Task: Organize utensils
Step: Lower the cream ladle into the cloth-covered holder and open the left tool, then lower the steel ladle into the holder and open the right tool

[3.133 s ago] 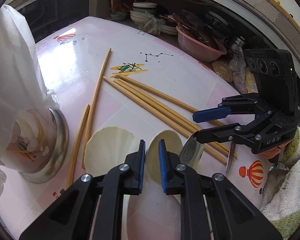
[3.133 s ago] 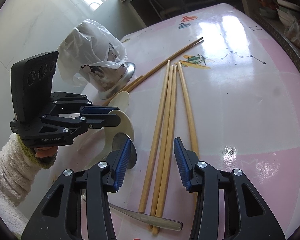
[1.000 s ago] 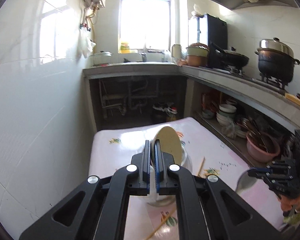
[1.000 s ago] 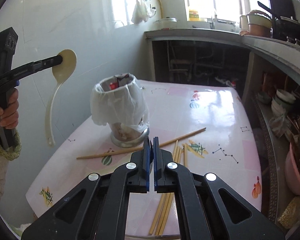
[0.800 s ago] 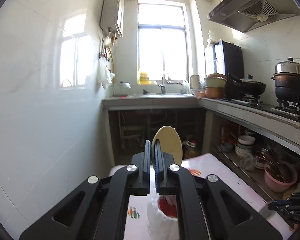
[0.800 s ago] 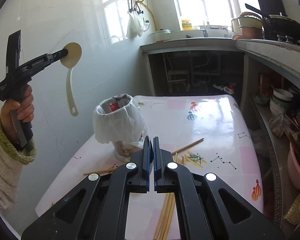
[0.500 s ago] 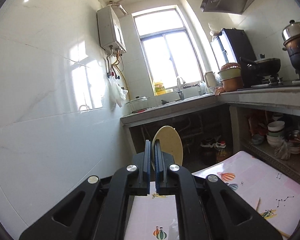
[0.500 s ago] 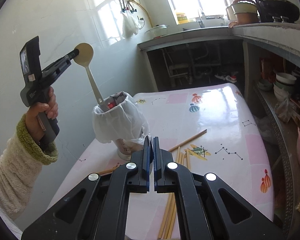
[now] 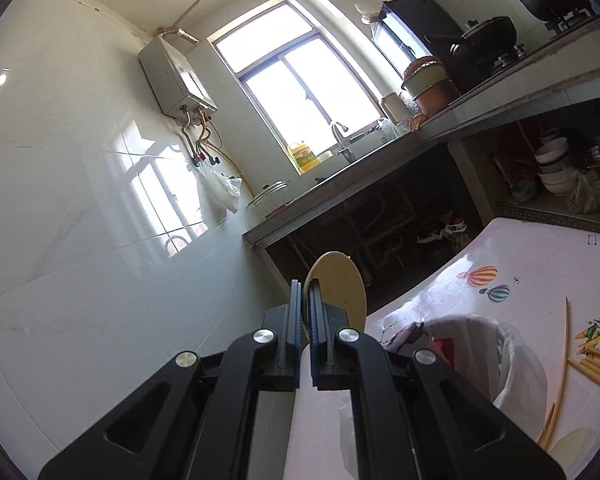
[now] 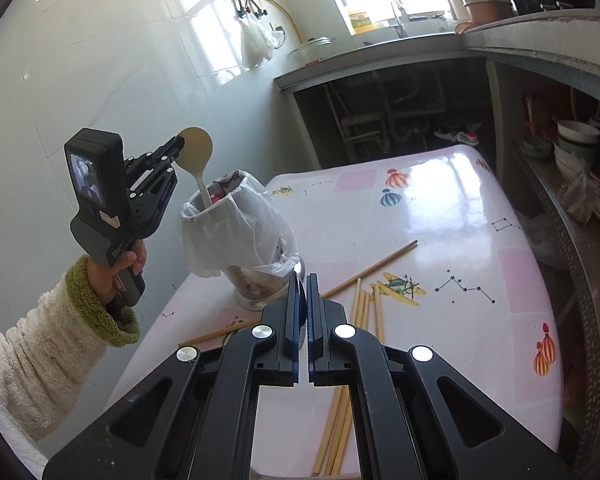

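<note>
My left gripper (image 9: 305,300) is shut on the bowl of a cream spoon (image 9: 338,284). In the right wrist view the left gripper (image 10: 179,145) holds this cream spoon (image 10: 196,148) above a metal utensil cup (image 10: 256,280) lined with a white plastic bag (image 10: 228,232), with the handle reaching down into the bag. My right gripper (image 10: 303,292) is shut on the thin edge of a metal spoon (image 10: 299,270), held above the table in front of the cup. Several wooden chopsticks (image 10: 366,300) lie on the pink table (image 10: 440,216).
Another cream spoon bowl (image 9: 572,446) and chopsticks (image 9: 592,372) lie on the table right of the cup. A white tiled wall (image 10: 100,60) runs along the left. A counter with shelves of bowls (image 10: 572,140) stands at the right.
My left gripper has lowered and tilted the cream spoon so its handle has gone into the bag-lined cup. My right gripper has stayed shut on the metal spoon, nearly still.
</note>
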